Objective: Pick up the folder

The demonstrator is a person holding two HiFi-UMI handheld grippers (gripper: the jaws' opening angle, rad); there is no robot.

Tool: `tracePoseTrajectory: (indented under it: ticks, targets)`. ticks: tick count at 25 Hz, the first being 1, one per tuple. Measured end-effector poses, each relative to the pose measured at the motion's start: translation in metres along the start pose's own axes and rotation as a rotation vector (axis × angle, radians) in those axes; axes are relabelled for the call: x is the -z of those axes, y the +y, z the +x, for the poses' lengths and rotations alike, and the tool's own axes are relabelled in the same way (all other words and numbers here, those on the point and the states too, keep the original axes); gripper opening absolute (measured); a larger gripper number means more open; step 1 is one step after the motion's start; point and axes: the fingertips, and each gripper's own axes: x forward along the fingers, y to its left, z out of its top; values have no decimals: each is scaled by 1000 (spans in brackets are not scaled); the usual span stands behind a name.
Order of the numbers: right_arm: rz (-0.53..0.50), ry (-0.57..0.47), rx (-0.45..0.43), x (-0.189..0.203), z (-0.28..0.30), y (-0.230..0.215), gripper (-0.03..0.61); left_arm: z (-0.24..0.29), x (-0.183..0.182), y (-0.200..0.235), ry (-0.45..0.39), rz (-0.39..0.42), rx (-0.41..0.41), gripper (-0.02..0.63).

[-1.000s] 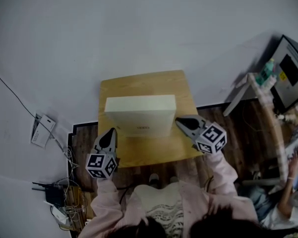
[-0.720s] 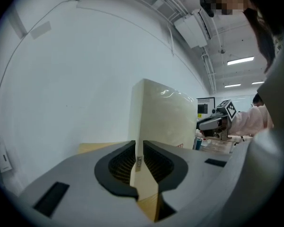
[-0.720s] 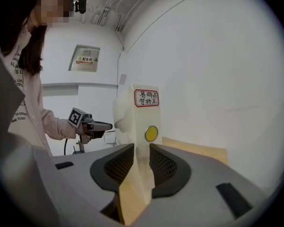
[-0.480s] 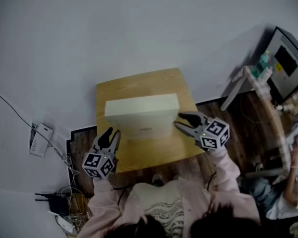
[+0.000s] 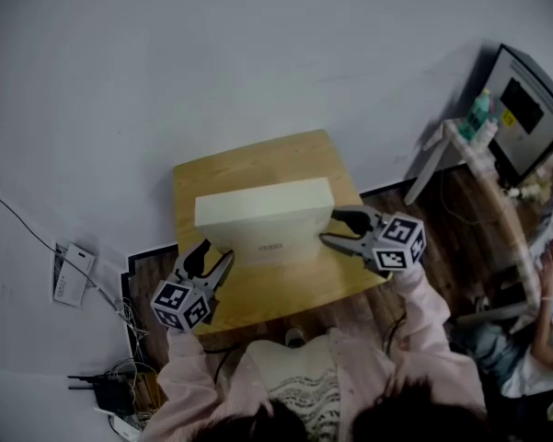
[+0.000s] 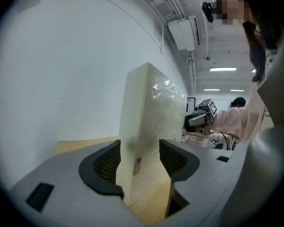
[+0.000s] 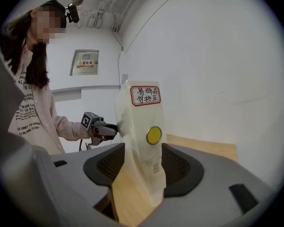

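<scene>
A thick cream folder (image 5: 262, 212) stands upright on a small wooden table (image 5: 258, 159). My left gripper (image 5: 213, 258) is at its left end, and in the left gripper view that narrow end (image 6: 138, 126) rises between the opening jaws (image 6: 140, 163). At the right end my right gripper (image 5: 331, 226) straddles the folder too. In the right gripper view (image 7: 142, 167) the end with a red-bordered label and a round yellow sticker (image 7: 154, 135) sits between jaws that are also opening. Neither pair of pads presses on the folder.
A white wall runs behind the table, with dark wooden floor at its sides. Cables and a router (image 5: 101, 394) lie at the lower left beside a white power strip (image 5: 71, 273). A white stand (image 5: 460, 150), a screen (image 5: 524, 109) and a seated person (image 5: 534, 339) are at the right.
Both pairs of jaws were shut a second ago and have spread apart. The left gripper has edged in toward the folder's left end; the right one has stayed at the right end.
</scene>
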Motion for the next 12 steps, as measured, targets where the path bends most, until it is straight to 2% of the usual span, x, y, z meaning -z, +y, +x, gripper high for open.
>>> tracePoseTrajectory:
  ticks: [12]
  targets:
    - [20, 53, -31, 3, 17, -3, 337, 15, 2, 1, 49, -7, 118, 352]
